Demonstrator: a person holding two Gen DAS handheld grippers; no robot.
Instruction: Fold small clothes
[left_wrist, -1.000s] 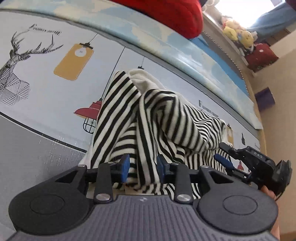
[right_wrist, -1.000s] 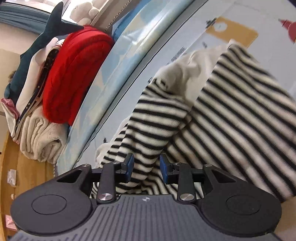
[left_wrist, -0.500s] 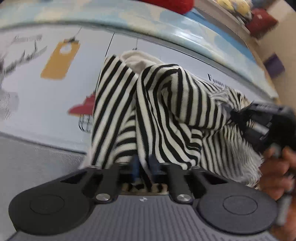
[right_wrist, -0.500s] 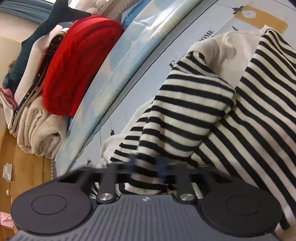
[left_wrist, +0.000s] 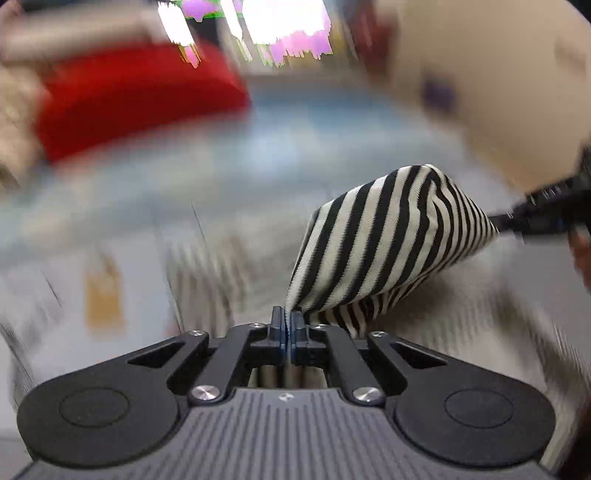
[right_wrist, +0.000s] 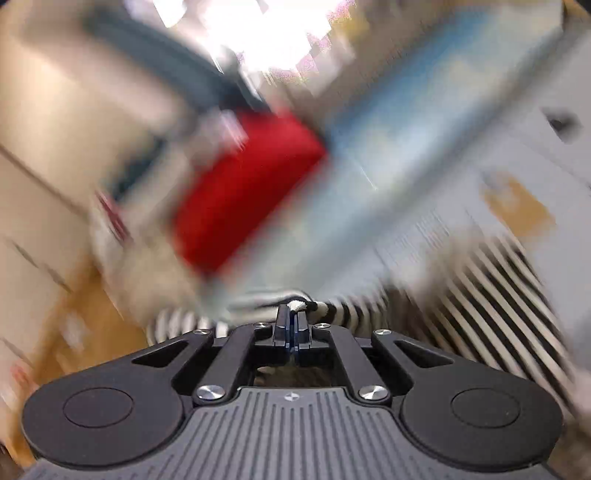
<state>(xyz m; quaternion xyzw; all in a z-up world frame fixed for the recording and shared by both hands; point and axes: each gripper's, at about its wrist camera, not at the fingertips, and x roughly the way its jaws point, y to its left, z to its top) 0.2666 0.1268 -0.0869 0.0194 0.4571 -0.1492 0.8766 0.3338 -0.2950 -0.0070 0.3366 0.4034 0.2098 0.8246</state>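
Left gripper (left_wrist: 287, 320): jaws pressed together, pinching an edge of the black-and-white striped knit garment (left_wrist: 388, 243); having closed, they have just eased apart slightly with the cloth between them.
Garment position: lifted off the pale printed bed cover (left_wrist: 110, 236); in the left wrist view one span is stretched taut from the left gripper to the right gripper (left_wrist: 532, 221) at the right edge.
Right gripper, own view (right_wrist: 294, 322): jaws closed on a cream hem tuft of the same garment (right_wrist: 498, 288), which trails to the right.
Background: red knit bundle (left_wrist: 133, 99) well behind; heavily blurred.
Risk, slip: thin pinches on small edges; a sharp pull apart can likely strip the fabric from either grip.
Risk, misfold: the loose lower part hangs bunched; lowering without spreading it would probably trap creases.
Risk, visibility: strong blur hides the garment's corners; alignment cannot be confirmed.
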